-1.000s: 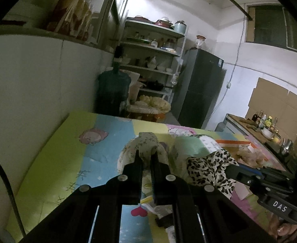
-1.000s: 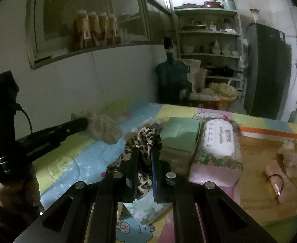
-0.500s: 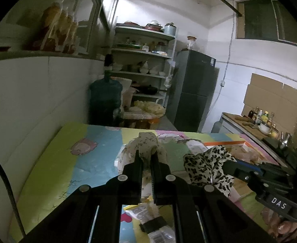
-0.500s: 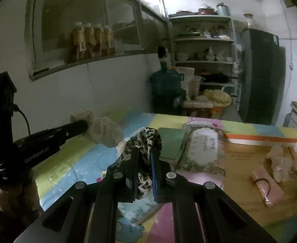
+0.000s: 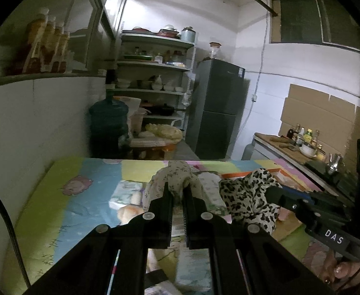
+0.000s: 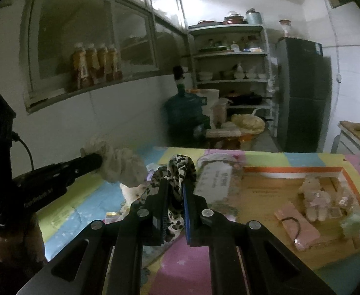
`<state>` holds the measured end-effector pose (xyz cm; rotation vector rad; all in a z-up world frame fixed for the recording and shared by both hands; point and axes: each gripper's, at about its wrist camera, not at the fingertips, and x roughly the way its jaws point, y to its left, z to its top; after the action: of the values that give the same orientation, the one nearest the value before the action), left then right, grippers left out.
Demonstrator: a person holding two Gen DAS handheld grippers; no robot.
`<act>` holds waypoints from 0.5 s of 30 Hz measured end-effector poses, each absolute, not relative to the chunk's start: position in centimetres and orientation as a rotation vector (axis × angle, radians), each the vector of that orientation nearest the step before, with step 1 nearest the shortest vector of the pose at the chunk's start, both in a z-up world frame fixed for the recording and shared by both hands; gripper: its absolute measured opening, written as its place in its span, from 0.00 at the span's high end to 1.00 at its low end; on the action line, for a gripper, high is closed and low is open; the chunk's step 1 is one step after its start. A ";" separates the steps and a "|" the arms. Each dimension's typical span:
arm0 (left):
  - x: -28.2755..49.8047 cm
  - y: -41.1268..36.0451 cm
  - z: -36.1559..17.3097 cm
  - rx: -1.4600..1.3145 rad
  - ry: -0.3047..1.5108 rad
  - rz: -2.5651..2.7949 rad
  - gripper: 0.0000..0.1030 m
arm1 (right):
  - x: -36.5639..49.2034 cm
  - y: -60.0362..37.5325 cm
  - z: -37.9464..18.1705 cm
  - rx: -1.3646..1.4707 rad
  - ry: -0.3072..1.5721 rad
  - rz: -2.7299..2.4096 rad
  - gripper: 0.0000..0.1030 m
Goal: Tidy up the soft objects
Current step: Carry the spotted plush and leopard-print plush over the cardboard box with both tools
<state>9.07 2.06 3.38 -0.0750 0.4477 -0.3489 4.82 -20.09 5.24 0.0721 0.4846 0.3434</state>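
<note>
Left gripper [image 5: 178,191]: your jaws are clenched on the pale spotted cloth [image 5: 177,177]. You hold it up off the desk [image 5: 44,209], at 12 o'clock in the left wrist view.
Pale cloth from the other side: in the right wrist view it is a light bunch at the tip of your left gripper [image 6: 98,159], at 9 o'clock.
Right gripper [image 6: 175,196]: your jaws are clenched on the leopard print cloth [image 6: 177,172]. It is up off the desk too, and some of it hangs down between the jaws.
Leopard cloth from the other side: in the left wrist view it sits at 3 o'clock, just beside the pale cloth. I cannot tell if the two cloths touch.
Desk: it has a bright mat with yellow, blue and pink squares.
Flat box [image 6: 290,186]: it lies at 3 o'clock in the right wrist view. In it are a small plush bear [image 6: 313,199] and a pink pouch [image 6: 296,223] with a black loop.
Flowery packet [image 6: 214,182]: it lies on the desk just right of the leopard cloth.
Far back: a big water jug [image 6: 184,115], shelves [image 6: 231,56] with dishes, and a dark fridge [image 6: 305,93].
</note>
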 end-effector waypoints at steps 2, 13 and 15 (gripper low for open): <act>9.0 1.5 3.5 -0.072 0.448 -0.360 0.93 | 4.6 -20.8 5.4 0.077 0.479 0.331 0.90; 9.2 -1.8 4.0 -0.053 0.448 -0.425 0.93 | 4.2 -24.1 6.1 0.113 0.453 0.272 0.90; 9.3 -2.5 4.0 -0.048 0.447 -0.439 0.93 | 4.0 -24.7 6.2 0.117 0.448 0.260 0.90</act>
<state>9.28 -2.51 4.04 -0.0483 0.4468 -0.4394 4.04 -24.69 6.23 0.1173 0.4477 0.2597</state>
